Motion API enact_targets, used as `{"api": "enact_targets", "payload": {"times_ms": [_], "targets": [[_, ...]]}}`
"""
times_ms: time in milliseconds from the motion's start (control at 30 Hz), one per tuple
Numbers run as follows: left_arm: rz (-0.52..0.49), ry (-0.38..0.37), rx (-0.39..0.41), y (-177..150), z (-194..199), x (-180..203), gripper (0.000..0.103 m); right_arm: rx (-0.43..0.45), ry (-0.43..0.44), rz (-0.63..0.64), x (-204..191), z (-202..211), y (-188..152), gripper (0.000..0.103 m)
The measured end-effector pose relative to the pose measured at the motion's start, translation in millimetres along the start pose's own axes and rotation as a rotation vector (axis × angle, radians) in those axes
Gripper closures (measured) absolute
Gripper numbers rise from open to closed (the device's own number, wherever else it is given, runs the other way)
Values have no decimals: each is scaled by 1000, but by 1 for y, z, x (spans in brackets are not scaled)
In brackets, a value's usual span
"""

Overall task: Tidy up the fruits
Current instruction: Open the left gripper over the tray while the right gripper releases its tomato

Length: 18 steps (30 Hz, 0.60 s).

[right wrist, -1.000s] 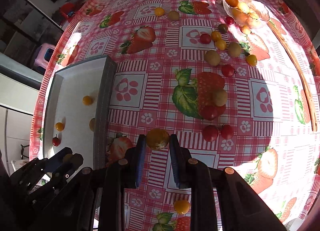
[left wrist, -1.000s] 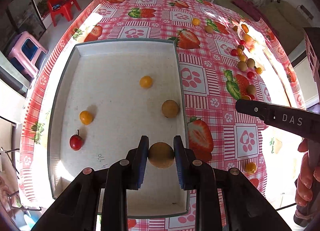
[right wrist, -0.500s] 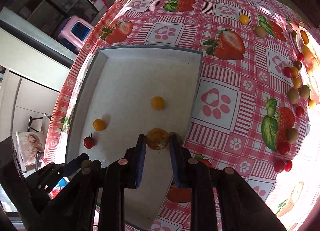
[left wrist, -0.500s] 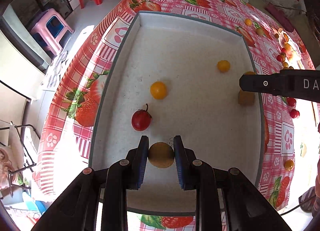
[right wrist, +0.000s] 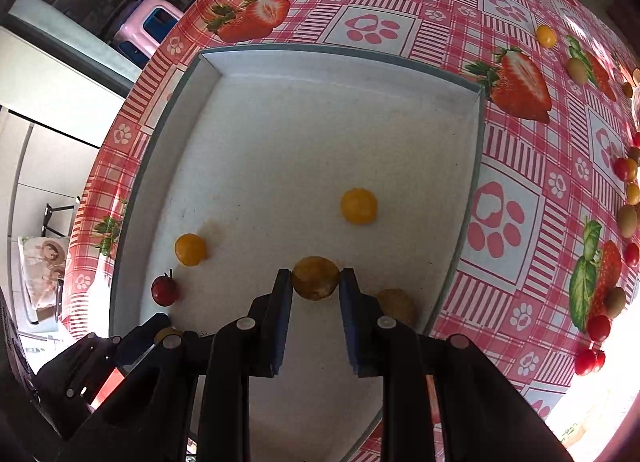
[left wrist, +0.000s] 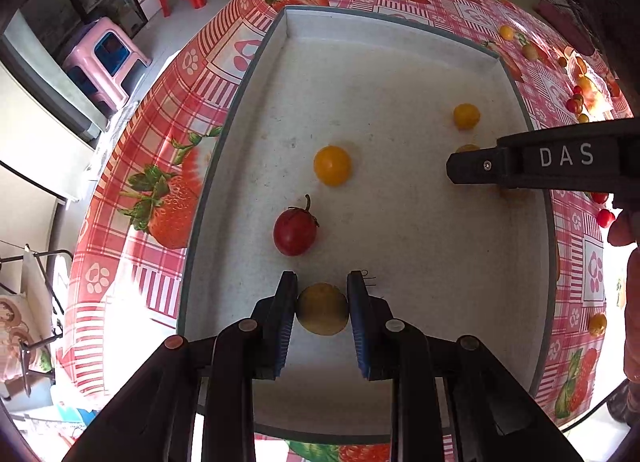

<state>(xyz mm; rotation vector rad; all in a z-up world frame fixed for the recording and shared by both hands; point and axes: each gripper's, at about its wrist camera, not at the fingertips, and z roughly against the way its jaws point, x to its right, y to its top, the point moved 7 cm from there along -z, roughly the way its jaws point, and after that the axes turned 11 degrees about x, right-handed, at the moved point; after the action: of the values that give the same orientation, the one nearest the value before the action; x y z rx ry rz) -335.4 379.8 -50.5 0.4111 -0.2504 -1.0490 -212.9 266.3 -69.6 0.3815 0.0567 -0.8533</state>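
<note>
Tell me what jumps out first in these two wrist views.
Both grippers hang over the white tray, each clamped on a small fruit: the left gripper on an olive-yellow one, the right gripper on an orange-brown one. A red tomato lies in the tray on the strawberry tablecloth.

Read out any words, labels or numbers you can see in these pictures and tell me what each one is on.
"DAS": white capitals on the black arm of the right tongs, seen reaching over the white tray in the left wrist view.
A small dark handwritten scribble on the tray floor beside the left tongs: too small to read.
Nothing readable on the strawberry tablecloth, only strawberry and paw print pictures.
</note>
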Motion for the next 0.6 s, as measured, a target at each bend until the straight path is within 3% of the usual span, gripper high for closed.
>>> {"api": "enact_targets", "payload": {"times_ms": [200,300,400,600], "targets": [[-12,4,-13,2,-2,5,73,1,-6,0,-3,-6,0,76],[-8,20,0,4,-1,6,26,-1,0,-1,-4,-8,1,75],[-35,19,7,6,1,9,26,-4,12,-4,1,-4,1,74],[-56,24,-11,5,2,13,26,-2,33,4,0,-2,2,58]]}}
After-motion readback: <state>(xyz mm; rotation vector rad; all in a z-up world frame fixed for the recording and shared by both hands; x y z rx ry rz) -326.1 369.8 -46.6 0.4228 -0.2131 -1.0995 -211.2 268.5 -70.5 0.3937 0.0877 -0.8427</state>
